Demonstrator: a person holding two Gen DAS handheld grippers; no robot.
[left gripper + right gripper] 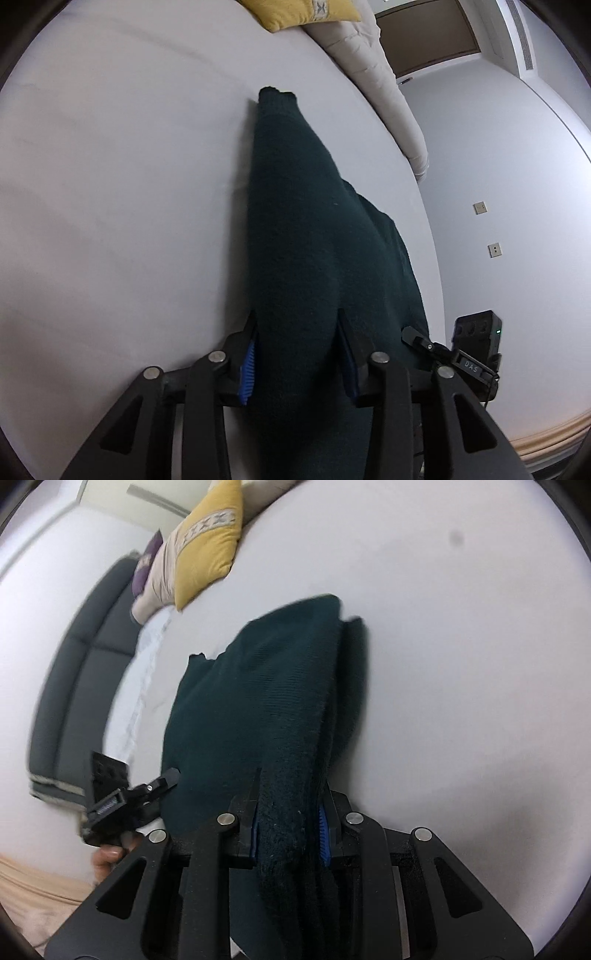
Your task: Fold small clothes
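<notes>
Both the left gripper (297,354) and right gripper (290,823) were clamped on the dark green knitted garment (295,221), mid-fold; next, seemingly, laying it toward twelve o'clock on the white bedsheet (110,184).

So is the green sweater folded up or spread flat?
Folded: the green sweater shows stacked layers along its right edge, and both tools pinch it.
</notes>
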